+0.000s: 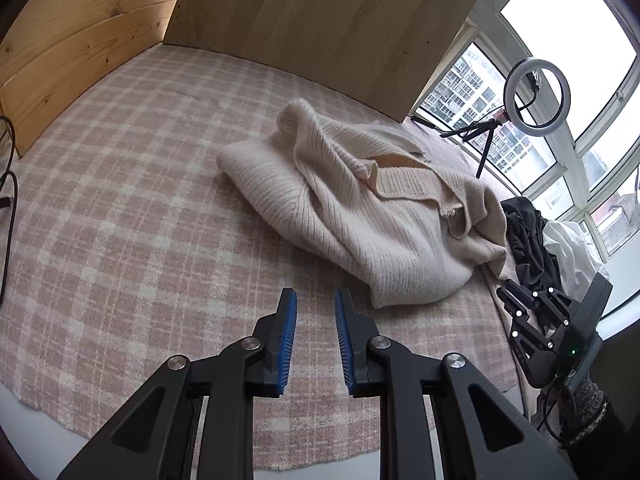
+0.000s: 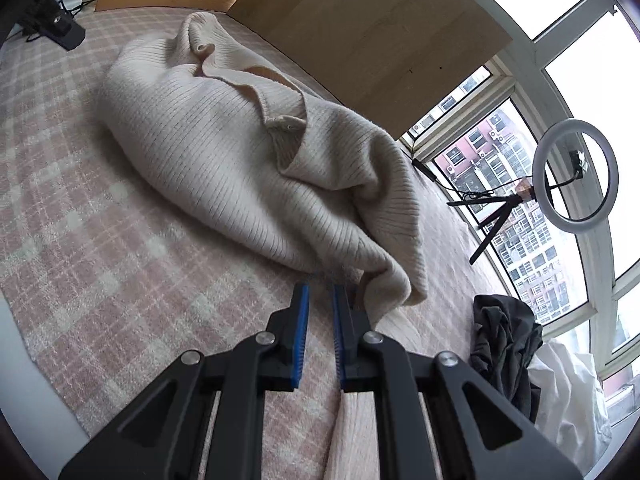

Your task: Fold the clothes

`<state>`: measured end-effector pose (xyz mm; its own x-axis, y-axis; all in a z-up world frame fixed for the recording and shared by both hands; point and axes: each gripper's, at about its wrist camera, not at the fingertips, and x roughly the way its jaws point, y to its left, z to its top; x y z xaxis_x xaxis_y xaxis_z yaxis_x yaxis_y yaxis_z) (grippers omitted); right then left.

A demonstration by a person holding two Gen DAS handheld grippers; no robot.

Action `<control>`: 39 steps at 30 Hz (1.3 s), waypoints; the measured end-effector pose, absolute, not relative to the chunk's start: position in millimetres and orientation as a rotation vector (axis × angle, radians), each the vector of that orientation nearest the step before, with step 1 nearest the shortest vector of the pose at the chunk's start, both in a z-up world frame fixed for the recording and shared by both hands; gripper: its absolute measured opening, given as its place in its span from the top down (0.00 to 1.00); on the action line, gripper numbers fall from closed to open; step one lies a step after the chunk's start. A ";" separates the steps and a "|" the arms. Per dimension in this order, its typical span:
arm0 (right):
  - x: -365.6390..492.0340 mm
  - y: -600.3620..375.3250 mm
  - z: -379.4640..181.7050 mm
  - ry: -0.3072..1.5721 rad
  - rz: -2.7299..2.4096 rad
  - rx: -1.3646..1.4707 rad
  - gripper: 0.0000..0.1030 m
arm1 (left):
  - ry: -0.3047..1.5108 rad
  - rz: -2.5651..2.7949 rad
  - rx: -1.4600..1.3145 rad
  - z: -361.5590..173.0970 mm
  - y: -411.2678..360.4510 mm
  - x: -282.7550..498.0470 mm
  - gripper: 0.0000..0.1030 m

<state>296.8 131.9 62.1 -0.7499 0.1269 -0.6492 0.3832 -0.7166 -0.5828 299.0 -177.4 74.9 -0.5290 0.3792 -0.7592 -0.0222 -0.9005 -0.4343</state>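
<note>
Your left wrist view takes in a pink-and-white plaid blanket (image 1: pixel 120 208) spread flat, backed by pale wooden panels (image 1: pixel 320 20) and, to the right, tall windows (image 1: pixel 560 20) facing apartment blocks. A ring light (image 1: pixel 537 95) on a small tripod stands by the glass. The cream ribbed sweater (image 1: pixel 360 208) lies rumpled in a heap right of centre on the blanket, with a dark garment (image 1: pixel 532 240) and a white cloth (image 1: pixel 572 248) bunched just beyond its right end. Your left hand-held gripper (image 1: pixel 316 300) hovers above bare plaid near the sweater's closest edge, its blue pads standing a small way apart with nothing between them. Your right hand-held gripper (image 1: pixel 532 312) shows at the right edge, low beside the dark garment.

From the right wrist view, the same blanket (image 2: pixel 80 240), panels (image 2: pixel 380 40) and windows (image 2: pixel 580 60) appear, with the ring light (image 2: pixel 575 176) at right. The sweater (image 2: pixel 240 152) fills the middle, its near hem drooping just ahead of your right hand-held gripper (image 2: pixel 321 292). The pads here leave only a narrow slit and pinch nothing. The dark garment (image 2: pixel 504 336) and white cloth (image 2: pixel 568 392) sit at lower right.
</note>
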 end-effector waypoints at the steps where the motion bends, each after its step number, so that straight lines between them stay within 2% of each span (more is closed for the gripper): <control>1: 297.6 134.2 61.0 1.097 -2.582 1.056 0.87 | -0.547 2.495 -1.399 70.3 -177.2 300.6 0.79; 3: 300.6 138.4 59.6 1.096 -2.590 1.090 0.76 | -0.528 2.492 -1.427 65.4 -176.4 303.5 0.79; 9: 312.0 156.6 81.5 1.011 -2.592 1.085 0.64 | -0.370 2.498 -1.420 84.5 -175.3 307.1 0.77; 13: 303.6 180.3 109.7 0.826 -2.559 1.175 0.64 | -0.073 2.478 -1.424 117.6 -166.8 309.5 0.75; 15: 302.1 193.2 129.2 0.777 -2.538 1.192 0.64 | 0.110 2.471 -1.405 140.6 -162.4 314.0 0.68; 17: 299.0 208.4 153.3 0.726 -2.531 1.203 0.64 | 0.208 2.474 -1.373 166.4 -165.2 314.1 0.64; 23: 259.8 254.0 225.0 0.515 -2.596 1.231 0.63 | 0.155 2.510 -1.264 239.9 -192.6 273.5 0.62; 28: 217.8 265.2 264.0 0.501 -2.667 1.184 0.63 | 0.201 2.593 -1.111 281.2 -216.7 216.0 0.62; 29: 209.5 265.1 268.2 0.494 -2.667 1.179 0.63 | 0.259 2.623 -1.073 284.0 -218.3 204.7 0.62; 31: 192.9 264.5 269.8 0.503 -2.668 1.185 0.63 | 0.407 2.618 -1.027 278.6 -211.5 184.9 0.61; 33: 179.9 261.3 258.7 0.537 -2.651 1.222 0.63 | 0.525 2.534 -1.034 259.7 -196.2 168.6 0.53; 36: 167.4 252.4 225.3 0.596 -2.555 1.313 0.62 | 0.708 2.330 -1.067 212.9 -160.4 159.8 0.47; 37: 165.1 247.4 211.2 0.623 -2.519 1.341 0.59 | 0.763 2.260 -1.079 195.0 -148.2 159.8 0.47; 39: 161.2 235.0 180.8 0.688 -2.441 1.388 0.47 | 0.850 2.138 -1.096 159.9 -129.0 159.3 0.47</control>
